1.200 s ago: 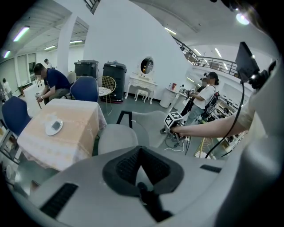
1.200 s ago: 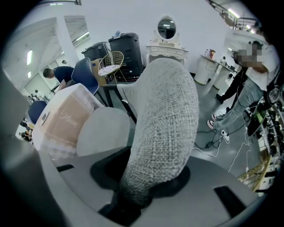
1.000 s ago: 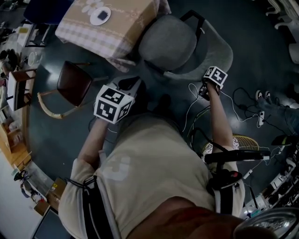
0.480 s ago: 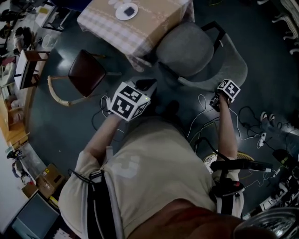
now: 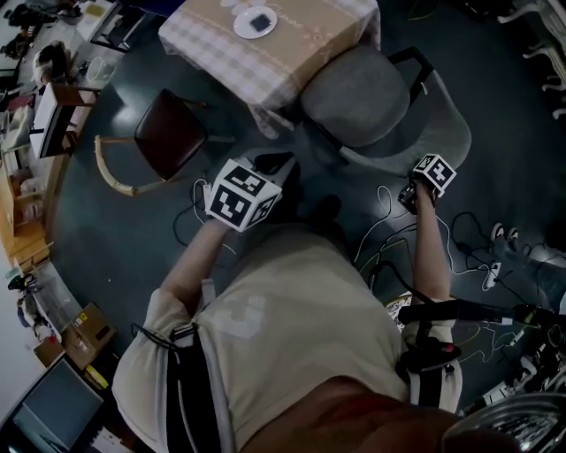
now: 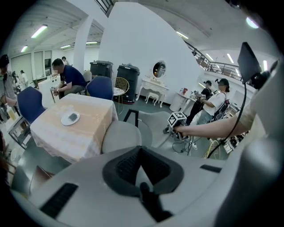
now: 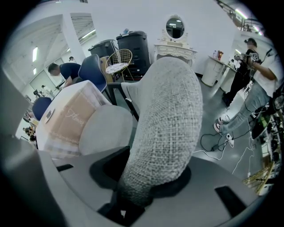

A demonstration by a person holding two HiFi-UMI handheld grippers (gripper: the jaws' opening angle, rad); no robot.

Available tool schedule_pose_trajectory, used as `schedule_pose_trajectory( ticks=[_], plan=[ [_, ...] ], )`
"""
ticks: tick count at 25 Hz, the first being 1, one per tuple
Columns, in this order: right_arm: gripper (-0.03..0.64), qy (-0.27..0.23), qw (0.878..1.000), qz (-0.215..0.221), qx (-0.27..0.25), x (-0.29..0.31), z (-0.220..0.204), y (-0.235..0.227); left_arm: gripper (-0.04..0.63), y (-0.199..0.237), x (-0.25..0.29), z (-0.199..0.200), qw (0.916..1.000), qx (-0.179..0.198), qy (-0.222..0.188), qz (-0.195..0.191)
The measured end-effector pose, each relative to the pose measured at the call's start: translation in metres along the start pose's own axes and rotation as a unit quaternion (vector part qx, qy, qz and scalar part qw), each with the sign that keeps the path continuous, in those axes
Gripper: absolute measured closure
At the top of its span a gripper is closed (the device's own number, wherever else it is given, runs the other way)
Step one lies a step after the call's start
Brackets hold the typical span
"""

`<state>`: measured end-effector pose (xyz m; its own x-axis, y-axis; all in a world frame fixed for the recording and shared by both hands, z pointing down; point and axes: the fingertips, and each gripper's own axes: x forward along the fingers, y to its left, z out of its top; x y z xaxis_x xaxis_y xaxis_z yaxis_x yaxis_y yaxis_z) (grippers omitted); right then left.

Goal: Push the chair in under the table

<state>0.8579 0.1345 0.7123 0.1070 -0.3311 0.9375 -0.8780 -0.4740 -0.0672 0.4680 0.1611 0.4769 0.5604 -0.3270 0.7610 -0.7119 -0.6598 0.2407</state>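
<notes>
A grey upholstered chair point(image 5: 354, 97) stands with its seat against the corner of the table point(image 5: 292, 49), which has a checked beige cloth. My right gripper point(image 5: 428, 164) is shut on the top of the chair's curved backrest point(image 7: 164, 119), and the woven fabric fills the gap between its jaws point(image 7: 146, 186). In front of the seat's near-left edge, my left gripper point(image 5: 276, 165) is shut and holds nothing point(image 6: 141, 153). It points at the seat point(image 6: 122, 137). A white plate point(image 5: 256, 21) lies on the table.
A brown wooden chair point(image 5: 168, 142) stands left of the table. Cables point(image 5: 389, 221) trail over the dark floor by my right arm. Shelves and clutter point(image 5: 44, 115) line the left side. Blue chairs point(image 6: 100, 88) and several people are beyond the table.
Both grippers have moved a little toward the table, the right one still on the backrest. In the head view the table and chair now sit further right.
</notes>
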Motion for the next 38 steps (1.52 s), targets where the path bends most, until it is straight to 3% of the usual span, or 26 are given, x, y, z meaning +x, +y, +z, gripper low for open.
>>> schedule_pose_trajectory(
  ticks=[38],
  plan=[
    [0.465, -0.002, 1.0, 0.011, -0.02, 0.016, 0.016, 0.065, 0.589, 0.037, -0.008, -0.026, 0.9995, -0.029, 0.009, 0.0]
  ],
)
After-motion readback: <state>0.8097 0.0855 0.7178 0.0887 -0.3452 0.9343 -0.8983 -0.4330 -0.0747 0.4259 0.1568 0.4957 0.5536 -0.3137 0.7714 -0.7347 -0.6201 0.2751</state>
